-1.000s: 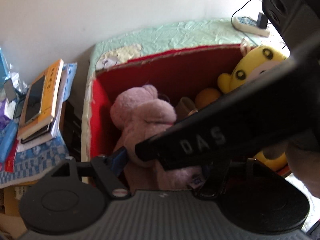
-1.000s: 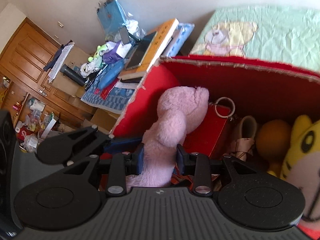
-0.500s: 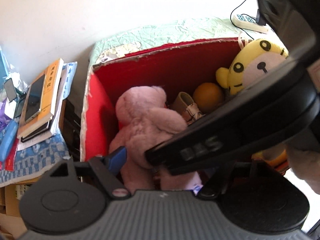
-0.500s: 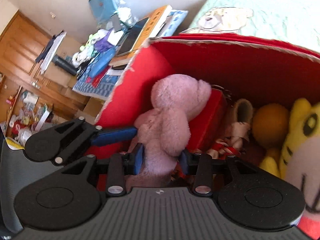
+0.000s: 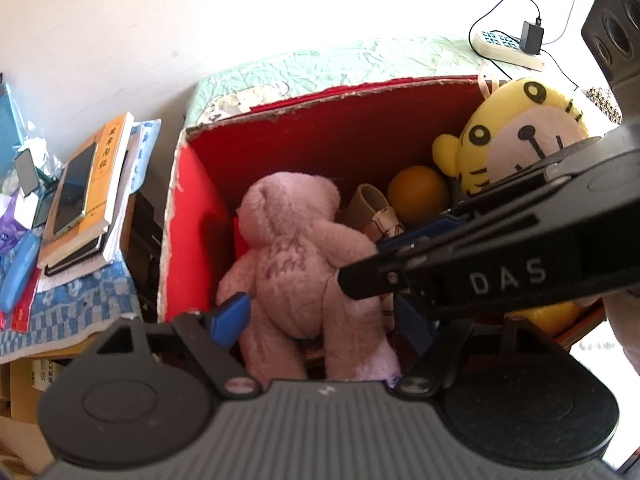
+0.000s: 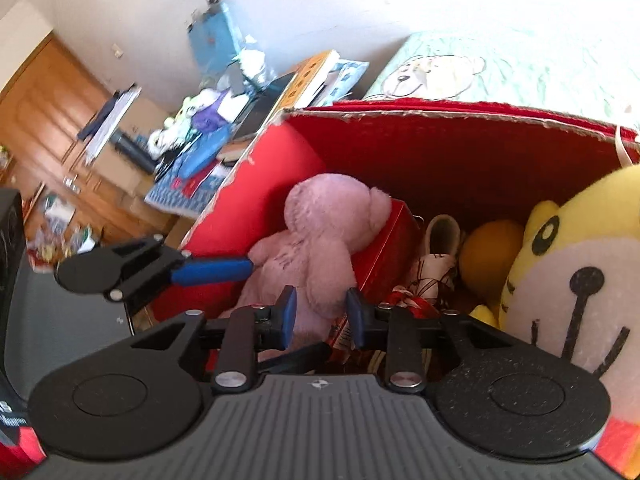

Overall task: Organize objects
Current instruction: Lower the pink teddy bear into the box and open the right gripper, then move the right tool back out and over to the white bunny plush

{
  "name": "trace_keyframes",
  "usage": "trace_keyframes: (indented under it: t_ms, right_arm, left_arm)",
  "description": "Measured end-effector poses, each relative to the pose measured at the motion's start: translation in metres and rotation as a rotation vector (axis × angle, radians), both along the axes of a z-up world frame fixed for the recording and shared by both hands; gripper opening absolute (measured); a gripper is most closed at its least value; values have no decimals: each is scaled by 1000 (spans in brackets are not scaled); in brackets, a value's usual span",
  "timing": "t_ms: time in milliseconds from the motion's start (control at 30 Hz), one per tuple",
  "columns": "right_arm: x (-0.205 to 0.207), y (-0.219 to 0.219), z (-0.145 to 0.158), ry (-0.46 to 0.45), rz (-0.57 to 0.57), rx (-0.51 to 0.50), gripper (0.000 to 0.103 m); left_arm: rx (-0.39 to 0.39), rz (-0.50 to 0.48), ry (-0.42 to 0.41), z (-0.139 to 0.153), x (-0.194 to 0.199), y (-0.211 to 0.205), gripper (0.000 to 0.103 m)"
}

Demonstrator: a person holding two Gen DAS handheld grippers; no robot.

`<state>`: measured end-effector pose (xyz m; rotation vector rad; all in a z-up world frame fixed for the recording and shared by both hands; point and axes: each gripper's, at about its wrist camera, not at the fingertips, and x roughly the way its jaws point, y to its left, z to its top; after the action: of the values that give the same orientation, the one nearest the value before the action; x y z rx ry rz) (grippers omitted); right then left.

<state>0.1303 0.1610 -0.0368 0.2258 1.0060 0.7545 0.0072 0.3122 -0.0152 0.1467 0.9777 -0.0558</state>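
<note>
I have the soft pink plush bear [image 6: 320, 240] pinched at its lower body in my right gripper [image 6: 322, 316], set upright at the left end of the red cardboard box [image 5: 192, 216]. My left gripper [image 5: 320, 320] straddles it wide (steadying, I judge), beside the yellow plush tiger [image 5: 516, 136].

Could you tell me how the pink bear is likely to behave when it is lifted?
The pink bear looks plush, so probably light and floppy; its head may droop. The right tongs pinch its body, and fuzzy fabric should resist slipping.
</note>
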Motion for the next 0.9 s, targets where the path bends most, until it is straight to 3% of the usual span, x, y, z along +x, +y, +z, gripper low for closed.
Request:
trace_keyframes:
  t_ms: [167,333,633,900]
  right_arm:
    - [0,-7,-3,22,-9,12,31]
    - [-5,1,0,-34,29,-19,31]
    - [-20,-7,3,-29,-140,-29,31]
    - [-56,-13,29,-163,-303,-130,35]
  left_arm:
    - [-34,6,-4,1,-3,-1,76]
    - [-19,9,9,2,0,-3,78]
    - [-6,30,14,6,-1,-8,80]
    - [2,44,-31,30,-14,-9,84]
